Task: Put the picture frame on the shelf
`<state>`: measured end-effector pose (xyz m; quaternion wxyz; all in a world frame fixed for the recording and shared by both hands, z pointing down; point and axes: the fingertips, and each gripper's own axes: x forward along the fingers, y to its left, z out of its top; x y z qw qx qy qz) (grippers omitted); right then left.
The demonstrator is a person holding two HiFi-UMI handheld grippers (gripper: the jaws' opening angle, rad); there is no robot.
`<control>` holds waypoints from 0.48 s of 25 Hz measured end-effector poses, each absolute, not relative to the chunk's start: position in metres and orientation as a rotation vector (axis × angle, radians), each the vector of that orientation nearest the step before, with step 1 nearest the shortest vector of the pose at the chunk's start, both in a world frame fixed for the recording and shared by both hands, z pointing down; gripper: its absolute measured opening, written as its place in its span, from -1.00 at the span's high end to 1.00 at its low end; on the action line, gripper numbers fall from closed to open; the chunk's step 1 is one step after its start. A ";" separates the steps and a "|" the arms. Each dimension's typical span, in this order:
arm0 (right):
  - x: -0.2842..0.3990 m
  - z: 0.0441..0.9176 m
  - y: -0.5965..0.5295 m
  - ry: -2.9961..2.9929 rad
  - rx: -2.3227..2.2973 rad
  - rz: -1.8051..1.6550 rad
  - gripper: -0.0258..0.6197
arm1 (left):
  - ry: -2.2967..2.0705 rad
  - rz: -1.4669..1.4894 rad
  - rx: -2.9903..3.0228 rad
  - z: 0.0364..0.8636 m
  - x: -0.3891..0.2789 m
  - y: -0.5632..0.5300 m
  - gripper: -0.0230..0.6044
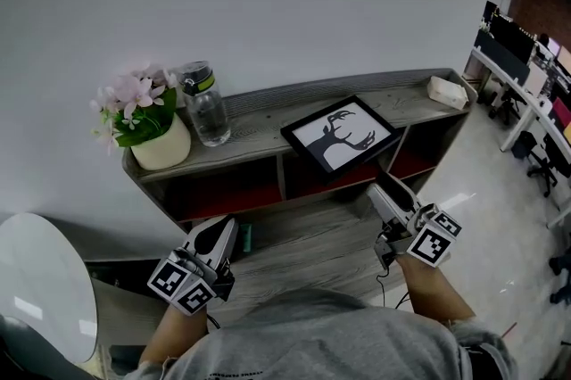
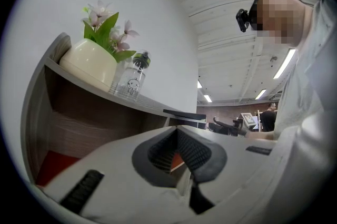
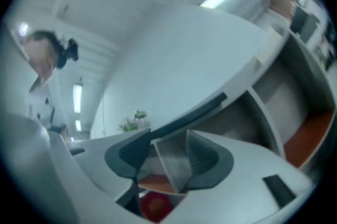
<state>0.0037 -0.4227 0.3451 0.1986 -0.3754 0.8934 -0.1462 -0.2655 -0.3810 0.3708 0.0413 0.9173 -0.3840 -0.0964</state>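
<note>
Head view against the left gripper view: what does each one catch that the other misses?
Only the head view shows the deer print on the picture frame, the tissue box and the round white table. Only the left gripper view shows ceiling lights and the person's head camera. Both show the shelf, flower pot and water bottle.

Right gripper view is smeared throughout. The flower pot (image 3: pixel 127 124) and bottle (image 3: pixel 140 114) there are too small and soft to resolve.
Left gripper view: picture frame (image 2: pixel 184 114) edge-on, its face hidden.
Head view: round white table (image 1: pixel 40 280) cut by the left edge; shelf (image 1: pixel 259 114) compartments shadowed, contents unreadable.
</note>
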 end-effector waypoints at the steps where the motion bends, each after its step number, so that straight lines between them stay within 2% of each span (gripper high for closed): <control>1: 0.001 0.343 -0.418 2.571 -1.110 -0.269 0.32 | -1.177 -0.294 2.806 0.372 -0.266 -0.381 0.84; 5: -0.015 0.335 -0.408 2.777 -1.263 0.138 0.59 | -1.183 -0.293 2.800 0.372 -0.264 -0.379 0.84; 9: -0.016 0.335 -0.415 2.808 -1.351 0.155 0.94 | -1.179 -0.299 2.794 0.372 -0.264 -0.377 0.84; 12: -0.014 0.331 -0.426 2.788 -1.387 0.121 0.94 | -1.180 -0.298 2.790 0.373 -0.265 -0.375 0.84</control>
